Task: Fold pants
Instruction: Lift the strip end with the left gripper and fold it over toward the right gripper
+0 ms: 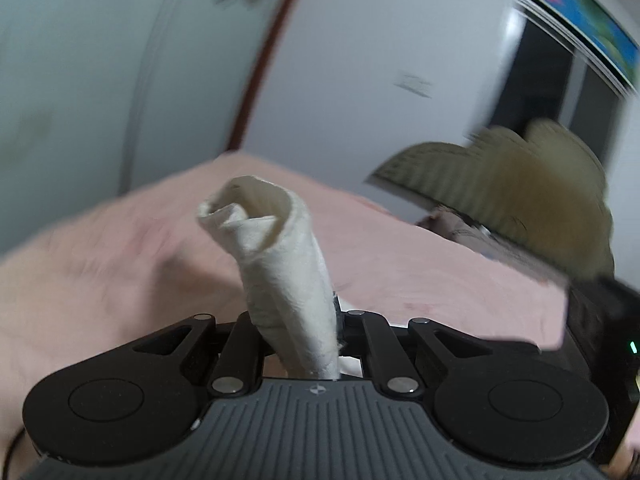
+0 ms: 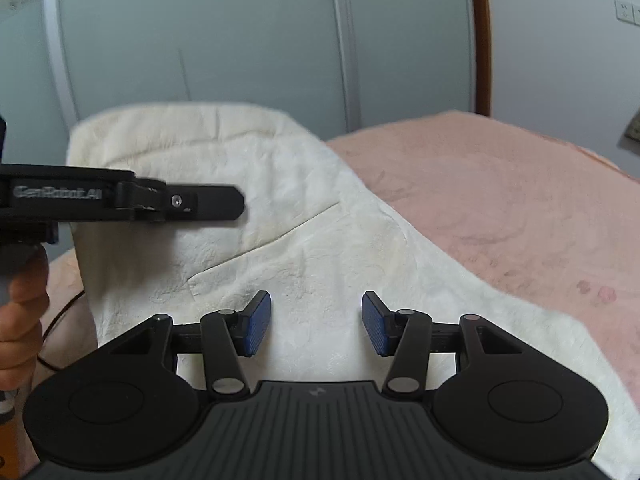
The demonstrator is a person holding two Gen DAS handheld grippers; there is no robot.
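The left gripper point(image 1: 294, 320) pinched a rolled end of the cream pants point(image 2: 280, 216) above the pink bed point(image 2: 500, 200), while the right gripper point(image 2: 316, 324) hovered wide directly over the spread cloth.

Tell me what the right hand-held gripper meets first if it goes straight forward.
Probably the cream pants: the open right hand-held gripper points along the cloth lying on the pink bed. Depth is unclear.

Pink bedspread point(image 2: 500, 200), straw hat point(image 1: 520, 184).
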